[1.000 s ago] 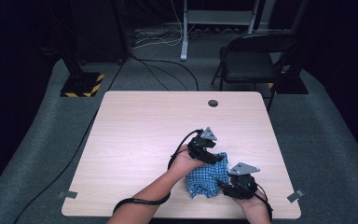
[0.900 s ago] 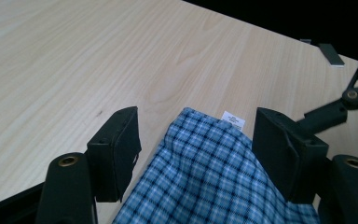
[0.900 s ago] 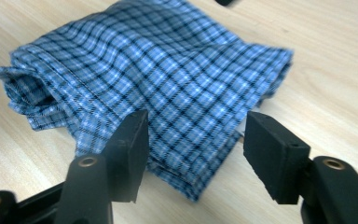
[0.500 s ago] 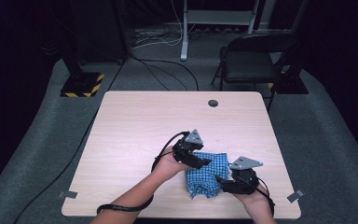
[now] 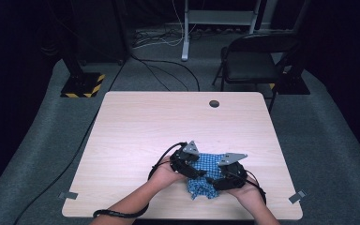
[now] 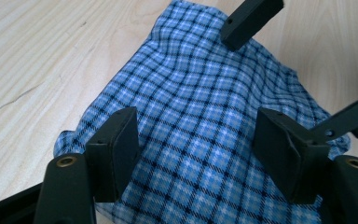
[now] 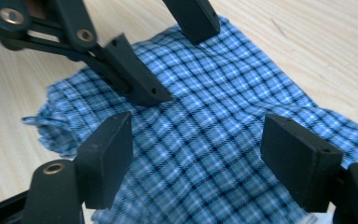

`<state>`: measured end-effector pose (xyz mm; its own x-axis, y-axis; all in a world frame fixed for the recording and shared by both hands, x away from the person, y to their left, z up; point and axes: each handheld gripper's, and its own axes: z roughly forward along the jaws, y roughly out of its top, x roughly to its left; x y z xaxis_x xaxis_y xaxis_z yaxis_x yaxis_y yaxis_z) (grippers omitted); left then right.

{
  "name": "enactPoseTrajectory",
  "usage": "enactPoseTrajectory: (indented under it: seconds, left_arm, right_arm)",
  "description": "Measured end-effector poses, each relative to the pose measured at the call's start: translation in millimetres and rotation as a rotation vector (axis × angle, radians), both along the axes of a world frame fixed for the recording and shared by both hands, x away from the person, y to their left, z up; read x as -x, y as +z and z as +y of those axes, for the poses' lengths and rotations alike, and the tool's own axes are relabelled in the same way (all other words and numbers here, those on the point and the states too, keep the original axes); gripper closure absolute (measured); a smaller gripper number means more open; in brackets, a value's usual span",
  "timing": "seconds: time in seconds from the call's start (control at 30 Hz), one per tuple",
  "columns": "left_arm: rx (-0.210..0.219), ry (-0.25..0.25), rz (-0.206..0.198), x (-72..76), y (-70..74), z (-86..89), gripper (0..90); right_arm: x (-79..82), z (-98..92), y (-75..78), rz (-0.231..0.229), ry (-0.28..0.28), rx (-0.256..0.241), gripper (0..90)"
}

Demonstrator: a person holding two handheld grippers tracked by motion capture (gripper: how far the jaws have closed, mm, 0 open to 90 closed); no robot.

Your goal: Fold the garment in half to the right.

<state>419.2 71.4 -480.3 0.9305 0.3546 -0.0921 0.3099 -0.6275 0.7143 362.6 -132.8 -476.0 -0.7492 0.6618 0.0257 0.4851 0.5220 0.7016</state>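
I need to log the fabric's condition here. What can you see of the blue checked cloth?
The blue checked cloth looks like thin woven fabric, blue and white with dark lines. It lies rumpled near the table's front edge, one edge bunched up. The left gripper and right gripper hang over it, jaws open.

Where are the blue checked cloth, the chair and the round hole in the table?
Blue checked cloth [image 6: 200, 135], left gripper view, middle of the fabric.
Chair [image 5: 250, 69], high view, its seat.
Round hole [image 5: 214, 103], high view, its centre.
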Motion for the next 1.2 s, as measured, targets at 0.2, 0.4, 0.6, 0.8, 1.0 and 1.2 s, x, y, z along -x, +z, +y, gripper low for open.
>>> enactPoseTrajectory:
  seconds: [0.2, 0.4, 0.6, 0.8, 1.0, 1.2]
  left_arm:
    - [-0.016, -0.008, -0.011, 4.0, -14.1, 2.6, 28.6]
    - [-0.013, -0.013, -0.036, 8.0, -22.2, 3.1, 28.6]
    - [0.008, -0.012, -0.041, 8.6, -27.0, 5.3, 28.6]
    - [0.013, -0.010, -0.035, 8.1, -27.9, 6.1, 28.6]
    - [-0.011, -0.014, -0.036, 8.9, -26.2, 11.7, 28.7]
    - [-0.029, -0.007, -0.027, 8.5, -24.8, 24.2, 28.7]
  right_arm:
    - [-4.3, 0.7, -15.8, 0.040, 0.010, 0.000, 24.3]
    - [-3.4, 0.1, -27.1, 0.047, 0.010, 0.006, 25.6]
    - [-5.9, -1.6, -31.5, 0.070, 0.010, -0.001, 26.7]
    - [-5.8, -4.6, -34.7, 0.076, 0.004, -0.034, 26.9]
    - [-5.2, 1.0, -37.0, 0.078, 0.002, -0.048, 27.6]
    - [-7.0, 14.3, -37.0, 0.089, 0.017, -0.043, 29.3]
